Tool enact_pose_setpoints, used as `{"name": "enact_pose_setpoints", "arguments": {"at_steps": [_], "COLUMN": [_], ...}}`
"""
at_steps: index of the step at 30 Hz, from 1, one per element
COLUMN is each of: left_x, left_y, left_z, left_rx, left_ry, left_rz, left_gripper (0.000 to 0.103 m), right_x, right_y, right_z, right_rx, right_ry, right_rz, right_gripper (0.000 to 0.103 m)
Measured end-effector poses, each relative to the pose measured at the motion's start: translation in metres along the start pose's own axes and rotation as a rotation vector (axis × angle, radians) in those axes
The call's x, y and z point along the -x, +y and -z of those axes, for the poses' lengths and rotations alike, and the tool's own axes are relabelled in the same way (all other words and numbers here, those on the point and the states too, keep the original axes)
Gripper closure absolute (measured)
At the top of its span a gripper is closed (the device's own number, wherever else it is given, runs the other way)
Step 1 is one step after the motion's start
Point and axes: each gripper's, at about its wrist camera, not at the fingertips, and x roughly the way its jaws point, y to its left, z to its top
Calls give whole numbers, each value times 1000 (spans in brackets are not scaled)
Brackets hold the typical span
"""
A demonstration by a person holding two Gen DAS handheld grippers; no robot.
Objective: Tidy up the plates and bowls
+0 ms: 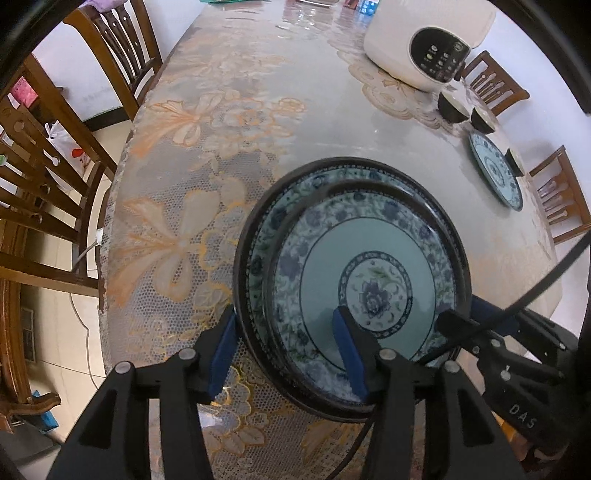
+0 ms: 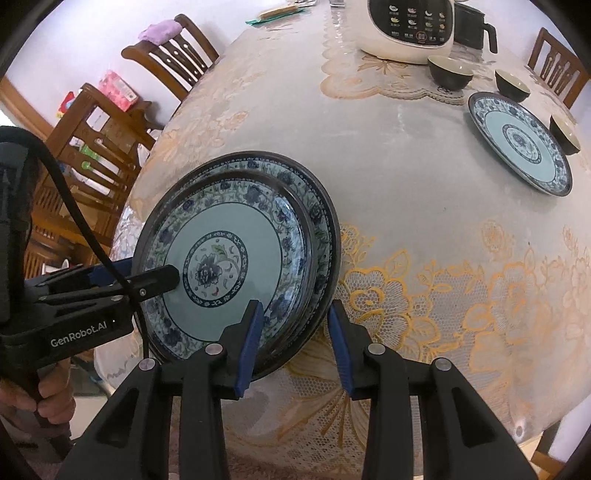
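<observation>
Two hand-held grippers straddle opposite edges of a stack of two blue-and-white plates [image 2: 236, 254] near the front edge of a lace-covered table [image 2: 406, 166]. The left gripper [image 1: 284, 354] stands with its jaws apart across the stack's left rim, one blue pad outside the rim and clear of it, the other over the top plate's face; no grip shows. The right gripper [image 2: 295, 347] brackets the right rim, its outer pad clear too.

The top plate sits off-centre on the lower one. A one-sided squeeze or uneven lift could slide it off or tip the stack, and the table edge is close.

Farther right lie a third plate [image 2: 521, 142] and three dark bowls [image 2: 450, 72]. The left gripper's body reads "GenRobot.AI"; the right's, "DAS". The rice cooker's [image 2: 410, 29] panel labels are too small to read.
</observation>
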Motion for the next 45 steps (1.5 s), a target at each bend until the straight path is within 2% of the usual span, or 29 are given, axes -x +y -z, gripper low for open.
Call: {"name": "enact_pose_setpoints", "arguments": {"at_steps": [15, 20, 25, 33, 45], "left_x": [-14, -16, -12, 14, 22], "left_y": [-35, -43, -40, -41, -100], "left_z": [-24, -27, -28, -35, -48], "left_rx": [-109, -141, -131, -103, -71], "left_ry": [3, -3, -13, -90, -107], "left_rz": [72, 74, 73, 29, 49], "left_gripper": [49, 49, 49, 49, 49], "right_x": [11, 13, 20, 42, 76], "right_y": [-30, -39, -40, -55, -113], "right_z": [-12, -12, -9, -2, 1], "right_rx": [-102, -144, -146, -142, -132], "right_ry": [-73, -78, -107, -163, -191], "right_rz": [108, 117, 115, 97, 69], "right_gripper": [65, 65, 65, 65, 65]}}
